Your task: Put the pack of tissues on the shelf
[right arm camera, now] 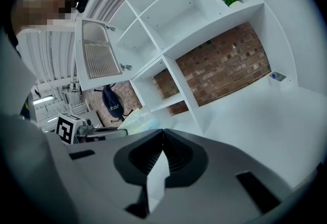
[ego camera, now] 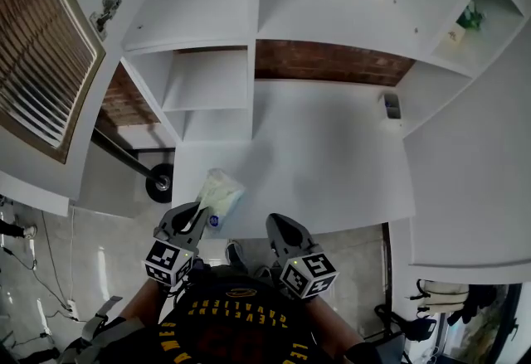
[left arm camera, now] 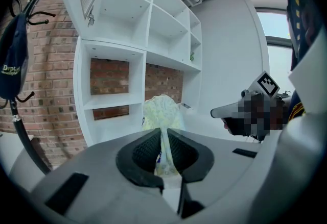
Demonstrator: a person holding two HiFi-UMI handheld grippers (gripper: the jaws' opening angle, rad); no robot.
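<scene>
The pack of tissues (ego camera: 220,195) is pale yellow-green and soft. It hangs above the front left corner of the white desk surface (ego camera: 332,155). My left gripper (ego camera: 192,217) is shut on its near end, and the pack (left arm camera: 162,116) sticks out past the pads towards the white shelf unit (left arm camera: 127,65). My right gripper (ego camera: 282,230) hovers beside it at the desk's front edge, shut with nothing between its tips (right arm camera: 162,133). From the right gripper view the pack (right arm camera: 138,121) shows to the left, in front of the shelf compartments (right arm camera: 173,24).
A small potted plant (ego camera: 471,18) stands in an upper right compartment. A small box (ego camera: 392,105) sits at the desk's back right. A louvred cabinet door (ego camera: 33,55) hangs open at the left. A coat stand with a dark bag (left arm camera: 13,65) stands left of the shelves.
</scene>
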